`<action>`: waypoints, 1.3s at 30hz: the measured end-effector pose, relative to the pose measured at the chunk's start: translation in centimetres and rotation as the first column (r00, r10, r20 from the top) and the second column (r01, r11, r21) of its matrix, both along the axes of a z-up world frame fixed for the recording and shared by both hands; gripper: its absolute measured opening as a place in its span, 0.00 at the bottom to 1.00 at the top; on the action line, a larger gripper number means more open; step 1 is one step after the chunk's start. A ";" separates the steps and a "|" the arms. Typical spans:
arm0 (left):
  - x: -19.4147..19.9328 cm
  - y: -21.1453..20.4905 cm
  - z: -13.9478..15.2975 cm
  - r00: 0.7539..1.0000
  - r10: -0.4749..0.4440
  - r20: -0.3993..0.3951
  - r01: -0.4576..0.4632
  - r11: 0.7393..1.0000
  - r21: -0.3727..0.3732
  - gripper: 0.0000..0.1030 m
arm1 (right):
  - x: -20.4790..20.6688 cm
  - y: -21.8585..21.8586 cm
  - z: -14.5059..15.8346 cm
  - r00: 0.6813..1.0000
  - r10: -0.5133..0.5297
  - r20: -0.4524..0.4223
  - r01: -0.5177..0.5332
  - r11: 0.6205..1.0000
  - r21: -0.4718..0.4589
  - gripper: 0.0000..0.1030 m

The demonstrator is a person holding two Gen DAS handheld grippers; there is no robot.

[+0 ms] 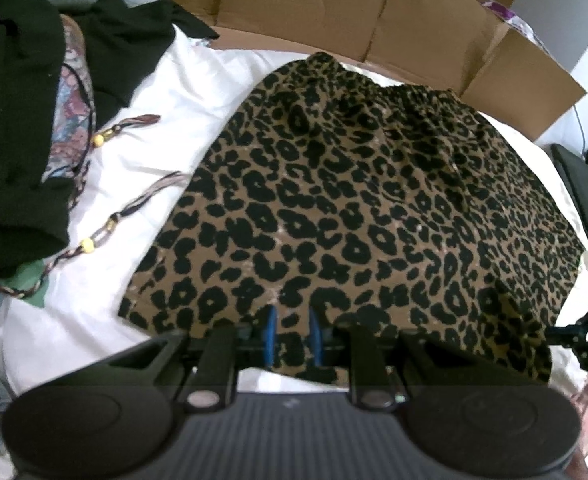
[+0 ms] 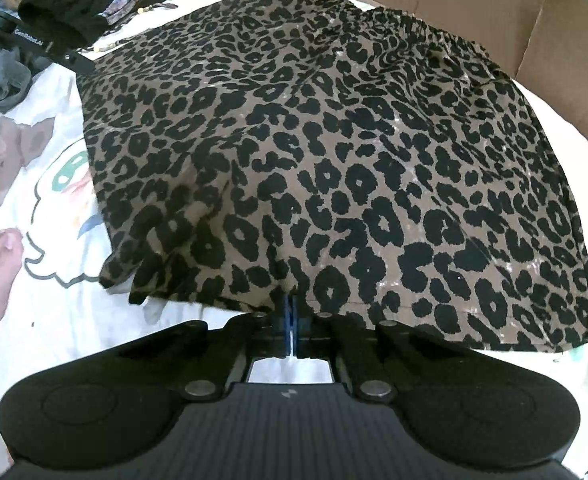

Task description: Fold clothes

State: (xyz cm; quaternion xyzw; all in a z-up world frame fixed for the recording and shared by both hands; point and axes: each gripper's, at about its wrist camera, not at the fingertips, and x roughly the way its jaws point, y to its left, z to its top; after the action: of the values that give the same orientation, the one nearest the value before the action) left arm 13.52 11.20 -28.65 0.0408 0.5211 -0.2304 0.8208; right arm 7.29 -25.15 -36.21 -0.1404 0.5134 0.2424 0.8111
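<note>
Two grippers meet the near hem of a leopard-print skirt spread flat on a white sheet, its gathered waistband toward the cardboard boxes. The right gripper has its blue pads pressed together, pinching the hem. The left gripper has its pads slightly apart with the hem between them, seemingly not clamped; dark clothes lie piled at left.

The leopard-print skirt lies spread on the bedsheet, clothes pile to its left, cardboard boxes beyond its far waistband.
</note>
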 end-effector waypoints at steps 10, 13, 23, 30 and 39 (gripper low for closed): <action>-0.8 -3.2 -1.3 0.994 -0.095 -0.056 0.094 0.995 -0.026 0.22 | 0.6 -0.8 1.7 0.997 -0.077 -0.011 0.078 0.996 0.044 0.03; -1.2 -4.8 -1.4 0.990 -0.133 -0.052 0.131 0.991 -0.036 0.22 | 1.0 -1.3 2.6 0.993 -0.118 0.010 0.117 0.990 0.077 0.07; -1.3 -9.3 -2.6 0.979 -0.192 -0.067 0.190 0.981 -0.038 0.28 | 5.5 0.2 0.8 0.972 -0.215 0.095 0.204 0.972 0.117 0.27; -3.2 -10.3 -4.4 0.966 -0.252 -0.060 0.254 0.967 0.027 0.29 | 3.1 -0.3 -1.4 0.977 -0.191 0.089 0.187 0.981 0.061 0.27; -5.5 -8.6 -3.2 0.947 -0.316 -0.062 0.321 0.944 0.078 0.29 | -0.8 -1.2 -0.5 0.975 -0.214 0.064 0.212 0.977 0.039 0.27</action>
State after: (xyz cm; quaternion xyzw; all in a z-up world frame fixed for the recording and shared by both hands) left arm 8.02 2.63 -31.85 0.1545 0.5371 -0.3380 0.7573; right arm 6.50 -26.32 -36.70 -0.0799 0.4939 0.1573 0.8514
